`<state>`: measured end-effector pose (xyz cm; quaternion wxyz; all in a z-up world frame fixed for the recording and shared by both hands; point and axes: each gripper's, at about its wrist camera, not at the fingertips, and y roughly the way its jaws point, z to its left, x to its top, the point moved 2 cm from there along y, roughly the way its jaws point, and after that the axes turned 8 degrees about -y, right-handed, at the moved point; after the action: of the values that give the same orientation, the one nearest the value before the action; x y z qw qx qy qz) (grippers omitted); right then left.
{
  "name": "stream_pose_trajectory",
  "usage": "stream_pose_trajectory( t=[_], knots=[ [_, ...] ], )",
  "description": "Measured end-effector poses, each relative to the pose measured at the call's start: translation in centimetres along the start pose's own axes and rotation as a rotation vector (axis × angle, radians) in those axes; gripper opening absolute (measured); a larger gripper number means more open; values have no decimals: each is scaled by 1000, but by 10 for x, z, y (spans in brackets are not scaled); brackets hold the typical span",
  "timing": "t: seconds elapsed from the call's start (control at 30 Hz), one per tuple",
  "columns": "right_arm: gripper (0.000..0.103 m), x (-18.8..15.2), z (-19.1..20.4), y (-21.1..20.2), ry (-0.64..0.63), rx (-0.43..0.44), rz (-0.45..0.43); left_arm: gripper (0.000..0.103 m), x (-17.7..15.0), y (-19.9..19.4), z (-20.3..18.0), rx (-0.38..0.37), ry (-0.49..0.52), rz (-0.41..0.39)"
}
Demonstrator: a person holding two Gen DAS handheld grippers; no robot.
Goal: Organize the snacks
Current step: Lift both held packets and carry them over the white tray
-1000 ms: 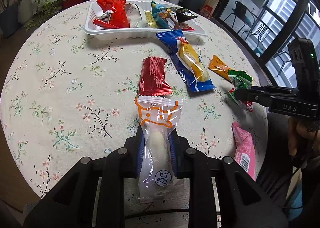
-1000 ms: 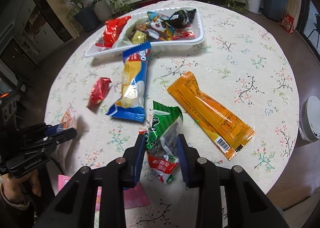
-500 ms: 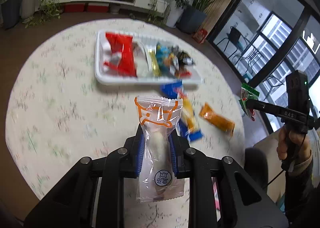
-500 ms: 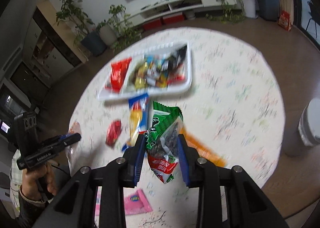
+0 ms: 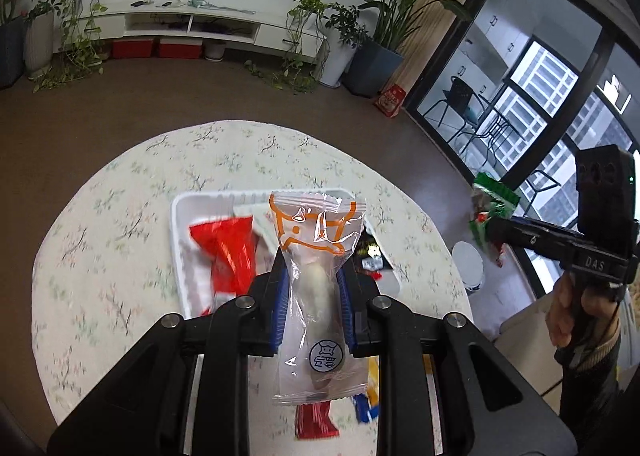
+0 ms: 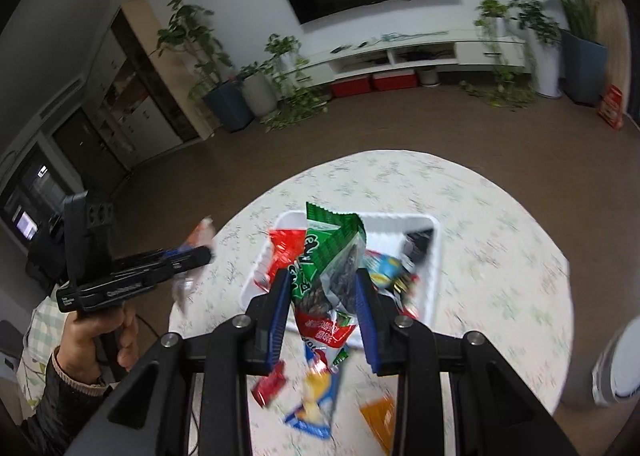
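The clear snack packet [image 5: 316, 276] sits pinched in the left gripper [image 5: 313, 296], the green seed packet [image 6: 328, 272] in the right gripper [image 6: 325, 308] — both held high above the white tray [image 5: 180, 215] on the round floral table [image 5: 100, 256].

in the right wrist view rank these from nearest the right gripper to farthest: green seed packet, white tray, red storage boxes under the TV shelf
1. Green seed packet, clamped in the right gripper.
2. White tray, on the table just beyond.
3. Red storage boxes, across the floor by the wall.
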<state>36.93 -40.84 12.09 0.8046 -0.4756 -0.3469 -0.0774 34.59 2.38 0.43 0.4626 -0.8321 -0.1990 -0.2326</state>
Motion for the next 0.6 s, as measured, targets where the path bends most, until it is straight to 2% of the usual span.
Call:
stream_pose_trajectory(
  t=[0.1,0.23,0.37,0.6],
  knots=[
    [34,16,1,37,13,50,45,20,18,24,-4,2,4,27],
    [34,21,-2,81,49,114,110,20,34,63,4,-30,-29,79],
    [34,19,-10,119,49,75,170,20,39,95,20,-25,-79,105],
    [35,15,-26,162,69,22,229,20,30,131,36,45,-78,132]
  ],
)
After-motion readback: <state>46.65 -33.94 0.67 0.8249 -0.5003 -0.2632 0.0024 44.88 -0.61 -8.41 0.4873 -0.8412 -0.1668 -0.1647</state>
